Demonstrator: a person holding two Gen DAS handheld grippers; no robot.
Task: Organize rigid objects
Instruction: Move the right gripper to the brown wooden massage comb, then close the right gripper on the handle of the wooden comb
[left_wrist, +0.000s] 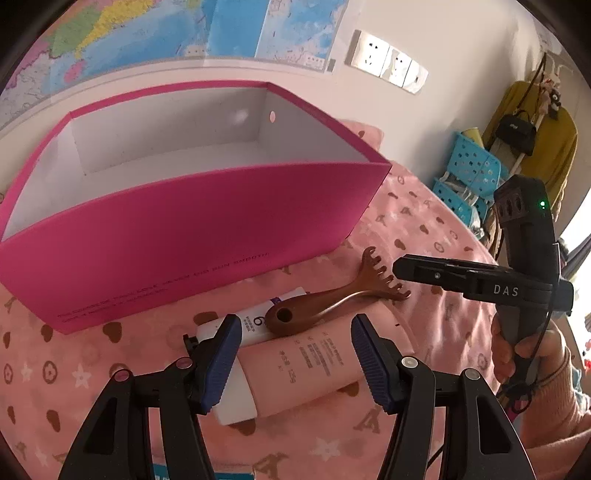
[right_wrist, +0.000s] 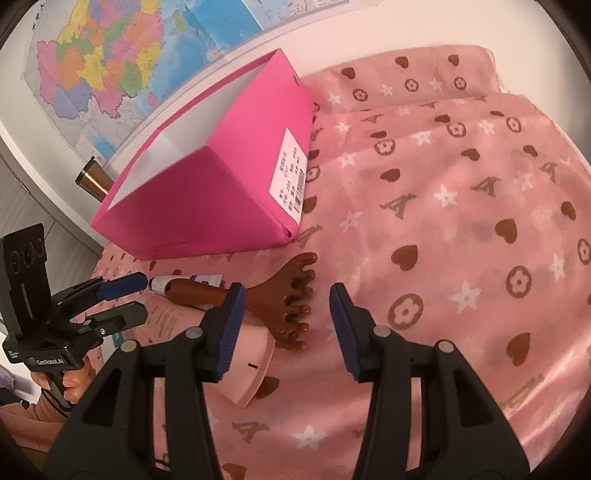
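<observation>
Lying just beside the pink box (left_wrist: 207, 236), comb (left_wrist: 332, 299) overlaps tubes (left_wrist: 314, 354)

Brown comb (left_wrist: 325, 301) hides part of the white tube (left_wrist: 251, 325)

A bed covered by a pink sheet (right_wrist: 461, 221) printed with brown hearts, flowers and white stars carries an open magenta box (left_wrist: 192, 236) near the wall-side edge. Just in front of the box lie a pink tube (left_wrist: 314, 362) and a smaller white tube (left_wrist: 247, 325); a brown wooden comb-like massager (right_wrist: 284, 302) rests across both.
</observation>
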